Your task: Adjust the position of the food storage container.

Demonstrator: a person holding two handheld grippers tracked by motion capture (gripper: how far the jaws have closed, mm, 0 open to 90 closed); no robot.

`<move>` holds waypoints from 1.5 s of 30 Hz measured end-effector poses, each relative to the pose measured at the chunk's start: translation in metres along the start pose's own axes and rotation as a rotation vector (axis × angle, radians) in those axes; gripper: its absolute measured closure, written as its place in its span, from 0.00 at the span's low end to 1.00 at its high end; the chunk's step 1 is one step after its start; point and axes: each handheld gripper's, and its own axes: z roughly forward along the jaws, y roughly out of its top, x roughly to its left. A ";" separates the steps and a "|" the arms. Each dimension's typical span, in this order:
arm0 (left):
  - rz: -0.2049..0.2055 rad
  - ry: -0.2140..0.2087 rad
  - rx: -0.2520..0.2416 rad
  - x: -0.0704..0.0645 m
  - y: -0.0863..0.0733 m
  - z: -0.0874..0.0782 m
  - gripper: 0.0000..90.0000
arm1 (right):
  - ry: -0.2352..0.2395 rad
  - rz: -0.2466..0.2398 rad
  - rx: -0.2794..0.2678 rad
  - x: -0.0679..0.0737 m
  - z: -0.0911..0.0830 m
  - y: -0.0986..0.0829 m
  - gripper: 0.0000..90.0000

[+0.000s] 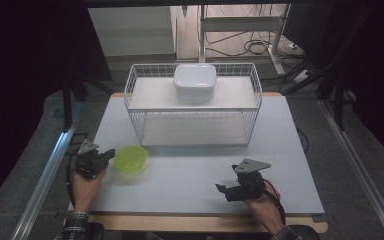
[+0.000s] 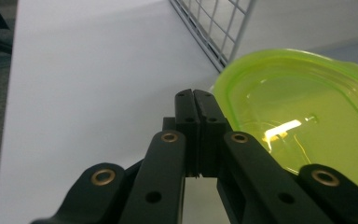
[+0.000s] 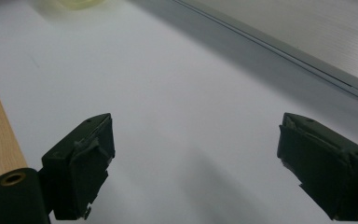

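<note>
Green plastic marks the one bowl (image 1: 131, 159) on your table (image 1: 190, 175), an empty translucent one sitting near the front left corner of the single white wire basket (image 1: 135, 90). One white lidded container (image 1: 195, 82) rests on the basket's upper shelf. Your left gripper (image 1: 111, 154) has its jaws pressed fully together, grasping nothing, tips just beside the bowl's rim. Your right gripper (image 1: 220, 188) hovers low over bare table, well apart from the bowl, jaws spread wide and empty.

Wire basket (image 1: 192, 117) blocks the rear — front mat (image 1: 190, 185) seemingly open.
</note>
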 end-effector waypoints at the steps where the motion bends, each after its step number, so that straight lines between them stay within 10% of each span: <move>1: -0.001 -0.002 0.004 -0.001 0.000 0.001 0.99 | 0.001 -0.001 0.001 0.000 0.000 0.000 0.13; 14: -0.058 -0.073 0.016 -0.017 -0.003 0.002 1.00 | 0.006 -0.008 0.015 0.001 0.002 0.000 0.13; 33: 0.041 -0.177 0.046 -0.061 0.003 0.012 1.00 | 0.005 0.002 0.030 0.000 0.004 -0.002 0.13; 45: 0.063 -0.175 0.110 -0.055 -0.005 0.013 1.00 | 0.004 0.015 0.038 -0.002 0.004 -0.003 0.13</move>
